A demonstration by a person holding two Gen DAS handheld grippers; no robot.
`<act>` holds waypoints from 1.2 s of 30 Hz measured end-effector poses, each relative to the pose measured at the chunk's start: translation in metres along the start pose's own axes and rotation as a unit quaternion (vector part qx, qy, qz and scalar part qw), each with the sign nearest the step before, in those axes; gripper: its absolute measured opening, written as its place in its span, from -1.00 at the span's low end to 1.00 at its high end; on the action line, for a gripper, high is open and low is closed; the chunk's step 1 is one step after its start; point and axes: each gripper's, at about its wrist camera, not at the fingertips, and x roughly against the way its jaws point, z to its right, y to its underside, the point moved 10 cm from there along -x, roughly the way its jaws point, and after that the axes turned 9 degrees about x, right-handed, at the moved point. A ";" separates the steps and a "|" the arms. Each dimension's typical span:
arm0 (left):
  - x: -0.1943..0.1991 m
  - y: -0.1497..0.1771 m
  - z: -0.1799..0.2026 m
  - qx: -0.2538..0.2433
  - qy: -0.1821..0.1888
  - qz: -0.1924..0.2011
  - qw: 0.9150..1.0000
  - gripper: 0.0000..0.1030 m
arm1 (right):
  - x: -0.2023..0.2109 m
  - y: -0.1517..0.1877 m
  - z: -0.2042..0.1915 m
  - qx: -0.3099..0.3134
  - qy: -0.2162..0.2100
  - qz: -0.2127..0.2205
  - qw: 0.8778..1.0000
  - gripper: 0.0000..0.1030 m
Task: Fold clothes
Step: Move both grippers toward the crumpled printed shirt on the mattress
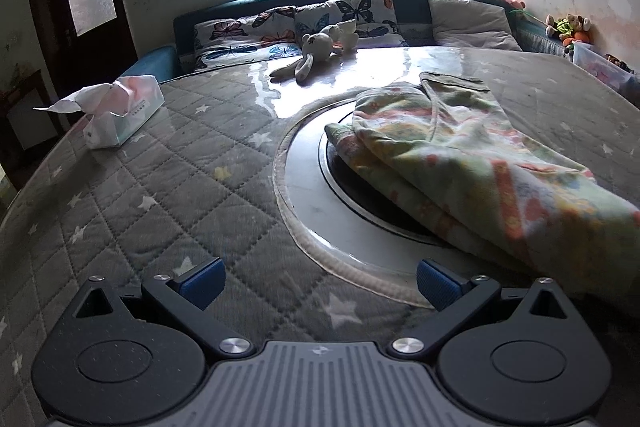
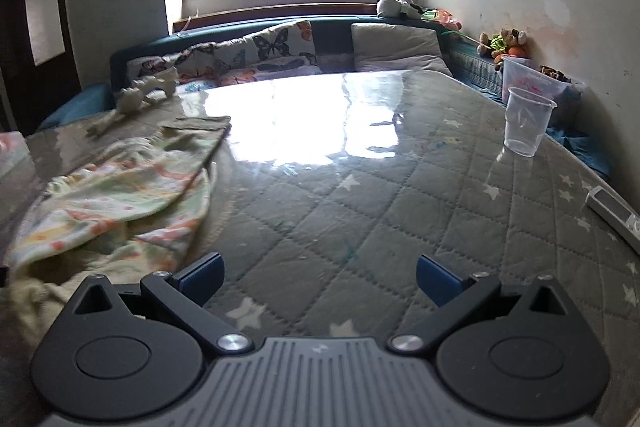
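A pale patterned garment with orange and green print lies folded over on the glass-covered quilted table, partly over a round inset. It sits ahead and right of my left gripper, which is open and empty just above the table. In the right wrist view the garment lies to the left. My right gripper is open and empty over bare quilted surface, its left finger near the garment's edge.
A tissue pack lies at the left. A plush rabbit lies at the far side before butterfly pillows. A clear plastic cup and a remote sit at the right. A sofa and window stand behind.
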 end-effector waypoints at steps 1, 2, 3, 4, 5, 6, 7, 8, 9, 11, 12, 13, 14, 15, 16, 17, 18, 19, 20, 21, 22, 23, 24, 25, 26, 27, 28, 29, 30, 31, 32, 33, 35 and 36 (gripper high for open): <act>0.003 0.001 0.001 0.000 0.002 0.001 1.000 1.00 | 0.004 0.000 -0.002 -0.002 -0.002 0.002 1.000 1.00; 0.006 0.002 0.003 -0.002 0.003 0.001 1.000 1.00 | 0.009 0.000 -0.003 -0.004 -0.004 0.005 1.000 1.00; 0.008 0.003 0.004 -0.003 0.003 0.001 1.000 1.00 | 0.012 0.000 -0.004 -0.006 -0.005 0.006 1.000 1.00; 0.010 0.004 0.006 -0.004 0.004 0.002 1.000 1.00 | 0.016 0.001 -0.006 -0.007 -0.008 0.007 1.000 1.00; 0.012 0.005 0.007 -0.005 0.005 0.001 1.000 1.00 | 0.020 0.002 -0.007 -0.008 -0.011 0.008 1.000 1.00; 0.014 0.006 0.008 -0.006 0.005 0.001 1.000 1.00 | 0.022 0.002 -0.009 -0.009 -0.013 0.009 1.000 1.00; 0.016 0.007 0.010 -0.007 0.006 0.001 1.000 1.00 | 0.024 0.003 -0.012 -0.008 -0.015 0.009 1.000 1.00; 0.017 0.008 0.011 -0.008 0.006 0.000 1.000 1.00 | 0.026 0.003 -0.013 -0.008 -0.017 0.010 1.000 1.00; 0.018 0.009 0.012 -0.009 0.006 0.000 1.000 1.00 | 0.028 0.004 -0.015 -0.008 -0.020 0.011 1.000 1.00; 0.021 0.011 0.014 -0.010 0.006 -0.001 1.000 1.00 | 0.031 0.005 -0.018 -0.007 -0.025 0.012 1.000 1.00; 0.022 0.012 0.015 -0.010 0.005 -0.001 1.000 1.00 | 0.032 0.006 -0.019 -0.007 -0.027 0.012 1.000 1.00; 0.023 0.013 0.016 -0.011 0.005 -0.002 1.000 1.00 | 0.034 0.007 -0.021 -0.006 -0.028 0.013 0.999 0.99; 0.024 0.014 0.016 -0.012 0.005 -0.002 1.000 1.00 | 0.035 0.008 -0.022 -0.005 -0.030 0.013 0.999 0.99; 0.025 0.015 0.017 -0.013 0.005 -0.003 1.000 1.00 | 0.036 0.008 -0.023 -0.006 -0.032 0.013 0.999 0.99; 0.025 0.016 0.018 -0.014 0.005 -0.003 1.000 1.00 | 0.037 0.009 -0.023 -0.007 -0.033 0.013 0.999 0.99; 0.026 0.017 0.019 -0.015 0.005 -0.003 1.000 1.00 | 0.038 0.010 -0.024 -0.008 -0.036 0.013 0.999 0.98; 0.027 0.017 0.021 -0.016 0.006 -0.003 1.000 1.00 | 0.038 0.011 -0.025 -0.008 -0.037 0.012 0.999 0.96; 0.029 0.018 0.022 -0.018 0.006 -0.002 1.000 1.00 | 0.039 0.012 -0.027 -0.008 -0.040 0.012 0.999 0.93; 0.030 0.018 0.023 -0.019 0.006 -0.001 1.000 1.00 | 0.040 0.013 -0.029 -0.007 -0.043 0.012 0.999 0.93; 0.032 0.018 0.023 -0.019 0.006 0.000 1.000 1.00 | 0.042 0.014 -0.030 -0.007 -0.045 0.012 0.999 0.93; 0.033 0.018 0.024 -0.020 0.006 0.001 1.000 1.00 | 0.043 0.014 -0.032 -0.006 -0.047 0.013 0.999 0.92; 0.034 0.018 0.025 -0.021 0.007 0.002 1.000 1.00 | 0.044 0.015 -0.034 -0.005 -0.049 0.014 0.999 0.91; 0.035 0.018 0.025 -0.021 0.007 0.003 1.000 1.00 | 0.046 0.015 -0.036 -0.004 -0.050 0.015 0.999 0.91; 0.036 0.018 0.026 -0.022 0.007 0.002 1.000 1.00 | 0.047 0.015 -0.037 -0.003 -0.051 0.017 0.999 0.91; 0.037 0.018 0.027 -0.023 0.008 0.002 1.000 1.00 | 0.049 0.014 -0.038 -0.001 -0.052 0.018 0.998 0.91; 0.037 0.019 0.027 -0.023 0.008 0.002 1.000 1.00 | 0.050 0.014 -0.039 0.000 -0.053 0.020 0.998 0.91; 0.038 0.019 0.028 -0.024 0.008 0.001 1.000 1.00 | 0.051 0.013 -0.040 0.001 -0.053 0.021 0.998 0.91; 0.038 0.019 0.028 -0.025 0.007 0.002 1.000 1.00 | 0.052 0.013 -0.041 0.001 -0.054 0.022 0.998 0.91; 0.038 0.019 0.028 -0.025 0.007 0.003 1.000 1.00 | 0.052 0.012 -0.041 0.002 -0.054 0.023 0.998 0.90; 0.039 0.018 0.028 -0.025 0.007 0.003 1.000 1.00 | 0.052 0.012 -0.041 0.004 -0.055 0.023 0.998 0.89; 0.039 0.018 0.028 -0.026 0.007 0.003 1.000 1.00 | 0.053 0.011 -0.042 0.006 -0.055 0.024 0.998 0.89; 0.039 0.017 0.028 -0.026 0.007 0.004 1.000 1.00 | 0.053 0.010 -0.042 0.007 -0.055 0.025 0.998 0.88; 0.039 0.016 0.029 -0.028 0.006 0.004 1.000 1.00 | 0.052 0.009 -0.044 0.010 -0.058 0.026 0.998 0.85; 0.038 0.016 0.030 -0.029 0.006 0.004 1.000 1.00 | 0.051 0.008 -0.044 0.011 -0.059 0.026 0.998 0.85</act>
